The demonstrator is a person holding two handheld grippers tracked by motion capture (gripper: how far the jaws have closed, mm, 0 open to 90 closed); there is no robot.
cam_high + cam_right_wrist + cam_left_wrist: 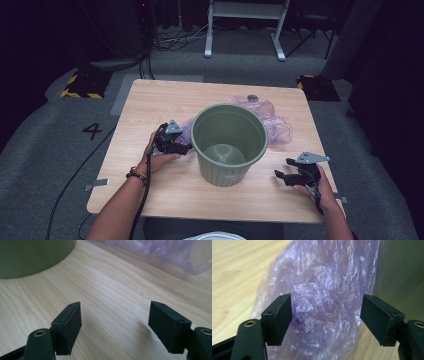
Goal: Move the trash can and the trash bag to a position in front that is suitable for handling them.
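left hand-held gripper [325,316]: released, jaws wide, my purple bag [322,290] between them, beside green bin [229,142]. right hand-held gripper [115,327]: released, right of bin.

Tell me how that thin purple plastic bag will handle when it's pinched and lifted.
The thin purple plastic bag looks crinkled and translucent, so probably floppy and very light. Its glossy film may slip between the pads of the left hand-held gripper. It will likely drape, not hold shape.

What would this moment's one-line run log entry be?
left gripper: open at purple bag | right gripper: open, empty, over table | green bin: upright
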